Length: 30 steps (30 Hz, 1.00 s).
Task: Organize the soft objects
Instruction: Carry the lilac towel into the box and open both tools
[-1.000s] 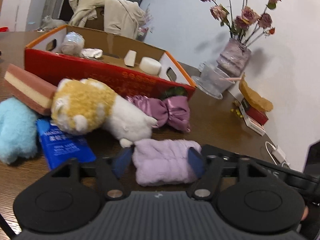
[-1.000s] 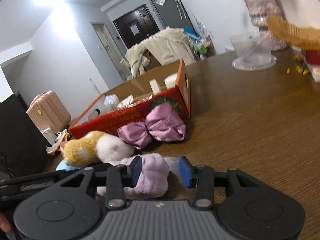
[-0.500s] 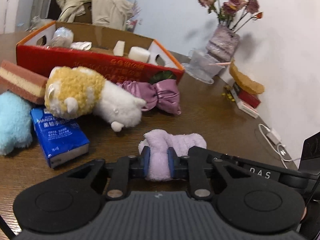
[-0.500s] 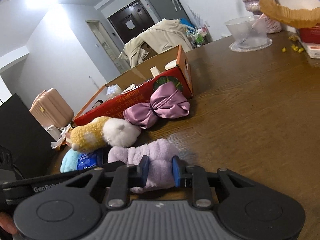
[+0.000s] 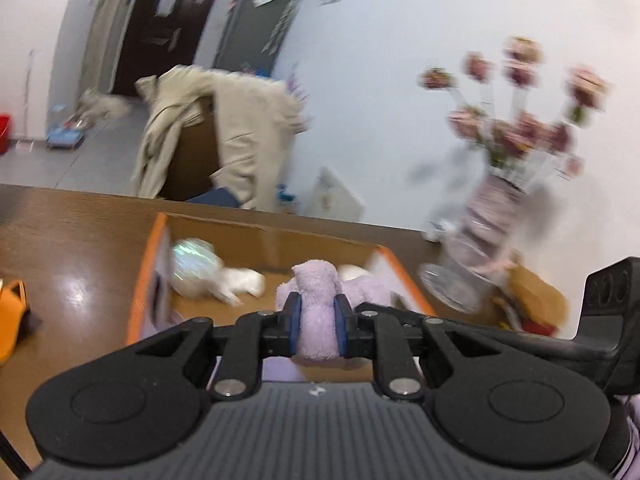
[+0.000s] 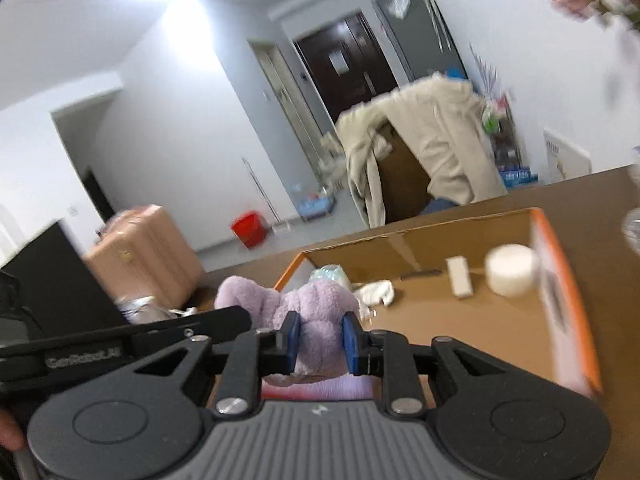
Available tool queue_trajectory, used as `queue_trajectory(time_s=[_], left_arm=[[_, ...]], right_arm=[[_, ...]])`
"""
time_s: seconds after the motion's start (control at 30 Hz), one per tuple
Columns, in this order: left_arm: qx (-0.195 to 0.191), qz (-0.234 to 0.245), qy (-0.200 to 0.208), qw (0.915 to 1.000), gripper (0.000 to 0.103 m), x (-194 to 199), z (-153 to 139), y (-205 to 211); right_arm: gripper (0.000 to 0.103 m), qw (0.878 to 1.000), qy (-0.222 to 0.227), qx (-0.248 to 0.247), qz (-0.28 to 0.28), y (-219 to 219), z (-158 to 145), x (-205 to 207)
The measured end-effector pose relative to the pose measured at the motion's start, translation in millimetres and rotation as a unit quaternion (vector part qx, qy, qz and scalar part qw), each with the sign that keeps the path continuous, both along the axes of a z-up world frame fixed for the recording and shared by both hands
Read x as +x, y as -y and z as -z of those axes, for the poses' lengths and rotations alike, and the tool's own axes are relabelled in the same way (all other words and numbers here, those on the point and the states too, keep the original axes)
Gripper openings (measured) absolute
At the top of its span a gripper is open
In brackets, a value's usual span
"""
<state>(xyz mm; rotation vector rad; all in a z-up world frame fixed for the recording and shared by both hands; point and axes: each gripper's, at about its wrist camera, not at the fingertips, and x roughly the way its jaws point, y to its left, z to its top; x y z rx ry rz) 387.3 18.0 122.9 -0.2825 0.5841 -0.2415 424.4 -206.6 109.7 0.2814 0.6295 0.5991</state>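
Both grippers are shut on one lilac fluffy towel roll (image 5: 318,300), one near each end. My left gripper (image 5: 317,322) pinches its left part; my right gripper (image 6: 319,336) pinches the other part (image 6: 320,320). The towel is held up in the air over the near edge of the open cardboard box (image 5: 280,240) with orange rims (image 6: 544,236). The box holds a shiny wrapped ball (image 5: 194,266), a white cloth (image 5: 240,284), a white block (image 6: 459,278) and a white round sponge (image 6: 512,270).
A glass vase of dried pink flowers (image 5: 496,208) and a clear glass dish (image 5: 452,280) stand right of the box. A chair draped with a beige coat (image 5: 224,136) is behind the table. An orange object (image 5: 12,312) lies at the far left.
Both grippers closed on the lilac towel, then lifted it off the table and carried it up over the box. The plush toys and bow have dropped out of view.
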Motion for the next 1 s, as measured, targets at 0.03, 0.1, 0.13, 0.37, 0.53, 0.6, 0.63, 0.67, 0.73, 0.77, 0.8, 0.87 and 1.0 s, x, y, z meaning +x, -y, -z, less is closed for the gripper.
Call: queue_trajectory(time_s=[0.03, 0.1, 0.13, 0.37, 0.53, 0.6, 0.63, 0.67, 0.73, 0.77, 0.8, 0.87, 1.0], left_arm=[[0.0, -0.01, -0.016, 0.9998, 0.018, 21.4, 4.2, -10.5], [0.006, -0.016, -0.043, 0.9989, 0.018, 58.7, 18.8, -25.8], [0.012, -0.036, -0.064, 0.9972, 0.019, 75.0, 29.7, -32.1], [0.02, -0.039, -0.05, 0.9978, 0.03, 89.6, 55.5, -48.9], [0.036, -0.037, -0.037, 0.998, 0.03, 74.2, 48.7, -50.5], [0.053, -0.034, -0.029, 0.9976, 0.031, 67.7, 43.7, -46.2], [0.061, -0.033, -0.024, 0.9973, 0.032, 61.9, 40.3, -43.3], [0.065, -0.03, -0.02, 0.9972, 0.034, 55.3, 38.0, -42.9], [0.068, -0.027, -0.01, 0.9973, 0.035, 40.7, 30.6, -41.7], [0.071, -0.027, -0.006, 0.9971, 0.035, 32.1, 25.8, -41.4], [0.077, -0.028, -0.001, 0.9967, 0.036, 22.6, 20.6, -40.5], [0.099, -0.029, 0.017, 0.9945, 0.04, 2.3, 8.1, -34.5], [0.119, -0.025, 0.069, 0.9902, 0.05, -50.4, -15.3, -23.1]], right_arm=[[0.022, 1.0, -0.011, -0.018, -0.006, -17.3, 4.0, 25.3], [0.022, 0.998, -0.041, -0.047, -0.002, -43.7, 15.6, 63.2], [0.022, 0.996, -0.064, -0.063, -0.005, -56.9, 24.3, 83.3], [0.028, 0.984, -0.12, -0.133, 0.006, -94.3, 72.6, 121.1], [0.036, 0.981, -0.132, -0.143, 0.001, -95.3, 69.7, 124.3], [0.053, 0.982, -0.121, -0.148, 0.006, -95.1, 64.9, 122.4], [0.063, 0.983, -0.114, -0.147, 0.008, -92.5, 60.0, 118.2], [0.065, 0.985, -0.105, -0.14, 0.007, -88.1, 54.3, 111.7], [0.064, 0.987, -0.083, -0.141, 0.007, -81.7, 42.8, 101.3], [0.064, 0.987, -0.066, -0.148, 0.012, -76.8, 34.1, 92.8], [0.064, 0.987, -0.047, -0.154, 0.016, -72.7, 25.0, 83.3], [0.064, 0.988, -0.012, -0.153, 0.026, -58.5, 2.7, 57.7], [0.072, 0.99, 0.048, -0.125, 0.04, -20.7, -35.9, -5.5]])
